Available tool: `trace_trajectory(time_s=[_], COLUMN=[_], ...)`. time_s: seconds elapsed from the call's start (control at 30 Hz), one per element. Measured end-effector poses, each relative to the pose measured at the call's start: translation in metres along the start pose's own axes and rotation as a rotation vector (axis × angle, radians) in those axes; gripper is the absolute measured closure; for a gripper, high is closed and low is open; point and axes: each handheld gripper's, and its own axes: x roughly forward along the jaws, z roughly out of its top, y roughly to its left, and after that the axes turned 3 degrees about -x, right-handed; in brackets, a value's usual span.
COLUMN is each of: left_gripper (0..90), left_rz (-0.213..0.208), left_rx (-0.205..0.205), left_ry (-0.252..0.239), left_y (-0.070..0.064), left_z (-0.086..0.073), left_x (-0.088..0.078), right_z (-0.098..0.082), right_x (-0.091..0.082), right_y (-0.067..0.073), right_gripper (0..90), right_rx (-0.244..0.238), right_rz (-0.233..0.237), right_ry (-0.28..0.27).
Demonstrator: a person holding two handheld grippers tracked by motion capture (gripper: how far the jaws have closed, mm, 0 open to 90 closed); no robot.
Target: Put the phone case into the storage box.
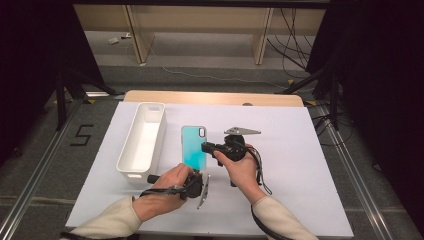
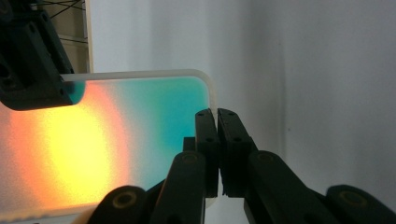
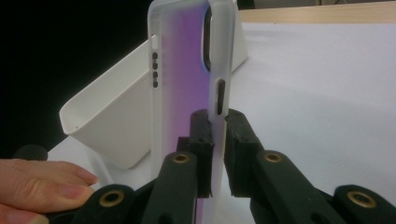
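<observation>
While both tongs grip the translucent teal phone case (image 1: 194,146), it sits over the white surface (image 1: 300,170), just right of the long white plastic bin (image 1: 142,142). Left tongs (image 2: 216,114) clenched on its near corner rim; right tongs (image 3: 217,116) clenched on its side rim. Step in hand looks like a two-handed lift. Next move likely calls for carrying it level toward the bin, both grips firm.

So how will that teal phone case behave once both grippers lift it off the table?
The phone case looks like a thin empty shell, so probably light. Each gripper, left and right, pinches only its translucent rim, so it may flex or twist between them. The rim looks smooth, so it could slip if the pinch loosens.
</observation>
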Motion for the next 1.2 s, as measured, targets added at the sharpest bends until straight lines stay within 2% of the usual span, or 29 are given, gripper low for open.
trace_trajectory(time_s=[0.03,0.1,0.13,0.17,0.23,0.3,0.37,0.4,0.43,0.47,0.5,0.53,0.63,0.67,0.7,0.73,0.77,0.8,0.87,0.9,0.93,1.0,1.03,1.07,1.1,1.2], left_gripper=[84.8,80.7,77.9,75.1,67.6,59.0,49.5,45.8,42.1,38.8,35.5,33.2,29.3,28.3,27.7,27.6,27.1,26.5,26.4,26.4,26.4,26.4,26.4,26.4,26.4,26.4], left_rz=[-0.001,-0.003,-0.002,-0.004,0.001,-0.007,-0.029,-0.033,-0.05,-0.057,-0.05,-0.069,-0.122,-0.126,-0.114,-0.122,-0.111,-0.121,-0.099,-0.092,-0.092,-0.077,-0.072,-0.075,-0.07,-0.07], left_rx=[-0.004,-0.024,-0.04,-0.048,-0.091,-0.113,-0.156,-0.214,-0.234,-0.254,-0.271,-0.292,-0.361,-0.39,-0.421,-0.459,-0.481,-0.51,-0.57,-0.589,-0.611,-0.638,-0.664,-0.682,-0.699,-0.753], left_ry=[-0.006,-0.028,-0.042,-0.056,-0.086,-0.104,-0.136,-0.183,-0.189,-0.198,-0.198,-0.219,-0.276,-0.283,-0.298,-0.312,-0.321,-0.331,-0.341,-0.349,-0.366,-0.382,-0.395,-0.395,-0.401,-0.417], left_y=[0.0,0.001,0.002,0.003,0.005,0.009,0.011,0.009,0.01,0.011,0.013,0.013,0.015,0.016,0.017,0.017,0.018,0.019,0.02,0.021,0.022,0.024,0.024,0.025,0.026,0.028], left_z=[0.0,-0.001,-0.001,-0.001,-0.002,-0.003,-0.006,-0.007,-0.009,-0.011,-0.013,-0.015,-0.022,-0.025,-0.028,-0.03,-0.033,-0.036,-0.042,-0.045,-0.047,-0.051,-0.053,-0.054,-0.056,-0.059], left_x=[-0.001,-0.003,-0.004,-0.006,-0.01,-0.015,-0.02,-0.02,-0.022,-0.024,-0.028,-0.029,-0.033,-0.035,-0.037,-0.039,-0.04,-0.041,-0.043,-0.043,-0.044,-0.045,-0.044,-0.045,-0.045,-0.044], right_z=[0.001,0.001,0.002,0.002,0.002,0.002,0.003,0.003,0.004,0.004,0.004,0.005,0.004,0.004,0.004,0.004,0.004,0.004,0.004,0.004,0.004,0.004,0.004,0.004,0.004,0.004], right_x=[-0.001,-0.002,-0.003,-0.004,-0.005,-0.006,-0.007,-0.008,-0.01,-0.01,-0.011,-0.012,-0.013,-0.014,-0.015,-0.016,-0.017,-0.018,-0.019,-0.02,-0.021,-0.023,-0.025,-0.026,-0.027,-0.029], right_y=[0.001,0.001,0.002,0.001,0.001,0.001,0.0,0.0,0.001,0.001,0.0,0.001,0.001,0.001,0.001,0.003,0.003,0.004,0.004,0.005,0.005,0.006,0.007,0.006,0.008,0.008], right_gripper=[83.3,83.4,83.4,83.3,83.4,83.4,83.3,83.3,83.3,83.3,83.3,83.3,83.3,83.3,83.3,83.3,83.3,83.3,83.3,83.3,83.3,83.3,83.3,83.3,83.3,83.3], right_rx=[-0.001,-0.032,-0.02,-0.03,-0.029,-0.032,-0.044,-0.039,-0.033,-0.036,-0.055,-0.045,-0.073,-0.083,-0.092,-0.067,-0.077,-0.078,-0.09,-0.087,-0.104,-0.102,-0.086,-0.106,-0.093,-0.108], right_rz=[0.004,-0.018,-0.019,-0.024,-0.028,-0.033,-0.042,-0.039,-0.042,-0.044,-0.053,-0.053,-0.069,-0.072,-0.068,-0.061,-0.069,-0.062,-0.066,-0.058,-0.07,-0.06,-0.059,-0.062,-0.051,-0.057], right_ry=[0.001,-0.008,-0.002,0.001,-0.003,-0.015,-0.015,-0.028,-0.014,-0.026,-0.032,-0.028,-0.04,-0.037,-0.034,-0.026,-0.034,-0.037,-0.042,-0.048,-0.048,-0.063,-0.052,-0.063,-0.059,-0.084])
